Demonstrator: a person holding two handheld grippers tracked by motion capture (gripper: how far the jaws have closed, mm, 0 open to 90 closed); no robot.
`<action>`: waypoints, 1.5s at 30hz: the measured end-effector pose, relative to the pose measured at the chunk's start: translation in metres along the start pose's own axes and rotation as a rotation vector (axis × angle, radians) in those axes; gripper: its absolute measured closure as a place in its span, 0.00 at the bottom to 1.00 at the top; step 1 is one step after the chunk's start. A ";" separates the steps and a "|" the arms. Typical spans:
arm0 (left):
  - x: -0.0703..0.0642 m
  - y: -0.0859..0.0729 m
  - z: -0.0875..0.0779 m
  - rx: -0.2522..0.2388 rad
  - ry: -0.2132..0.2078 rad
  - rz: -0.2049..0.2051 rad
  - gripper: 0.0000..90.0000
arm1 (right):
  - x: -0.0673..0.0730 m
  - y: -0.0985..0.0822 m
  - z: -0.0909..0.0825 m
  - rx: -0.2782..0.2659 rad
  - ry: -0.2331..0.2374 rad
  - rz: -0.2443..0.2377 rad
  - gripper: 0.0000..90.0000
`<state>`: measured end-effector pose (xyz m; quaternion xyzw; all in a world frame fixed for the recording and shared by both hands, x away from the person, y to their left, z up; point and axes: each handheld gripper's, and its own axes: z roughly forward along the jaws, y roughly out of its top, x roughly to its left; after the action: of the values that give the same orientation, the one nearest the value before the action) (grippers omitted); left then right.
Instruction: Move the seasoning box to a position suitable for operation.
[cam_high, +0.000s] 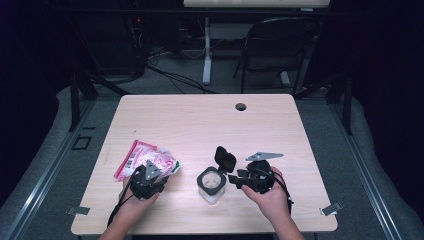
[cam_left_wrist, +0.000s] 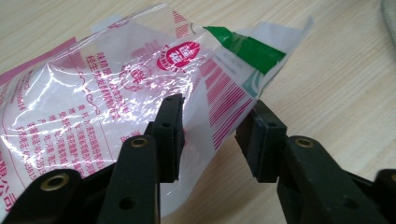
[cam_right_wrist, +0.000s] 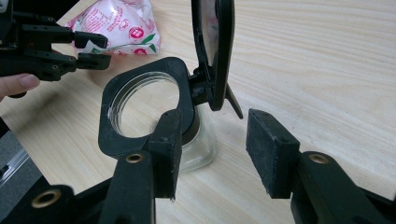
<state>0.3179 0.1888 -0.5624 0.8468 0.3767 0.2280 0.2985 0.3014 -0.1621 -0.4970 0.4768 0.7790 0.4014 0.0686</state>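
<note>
A crinkled clear plastic bag (cam_high: 145, 159) with pink print and a green corner lies on the table's left side. My left gripper (cam_high: 154, 169) is at its near end. In the left gripper view the bag (cam_left_wrist: 116, 84) has its corner between the jaws of the left gripper (cam_left_wrist: 212, 116), which stand apart; the pads do not press on it. A small clear jar (cam_high: 212, 184) with a black collar and a raised flip lid (cam_high: 225, 157) stands at centre front. My right gripper (cam_right_wrist: 215, 121) is open just beside the jar (cam_right_wrist: 140, 79), holding nothing. The left gripper (cam_right_wrist: 100, 49) and the bag (cam_right_wrist: 126, 23) lie beyond the jar.
The light wooden table (cam_high: 200, 125) has a cable hole (cam_high: 241, 106) near its far edge and metal clips (cam_high: 331, 209) at its front corners. A folding chair (cam_high: 280, 45) and a desk leg stand on the floor behind it.
</note>
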 end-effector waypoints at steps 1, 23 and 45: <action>0.000 0.000 0.001 0.000 0.003 -0.003 0.71 | 0.000 0.000 0.000 -0.003 0.000 -0.002 0.62; 0.007 0.015 0.014 0.043 -0.022 -0.064 0.83 | -0.003 0.000 0.000 -0.004 0.003 0.020 0.62; 0.008 0.022 0.022 0.056 -0.026 -0.120 0.85 | -0.004 -0.001 0.000 0.000 0.006 0.022 0.61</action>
<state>0.3468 0.1758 -0.5620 0.8335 0.4293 0.1879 0.2926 0.3031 -0.1656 -0.4991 0.4842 0.7737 0.4039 0.0618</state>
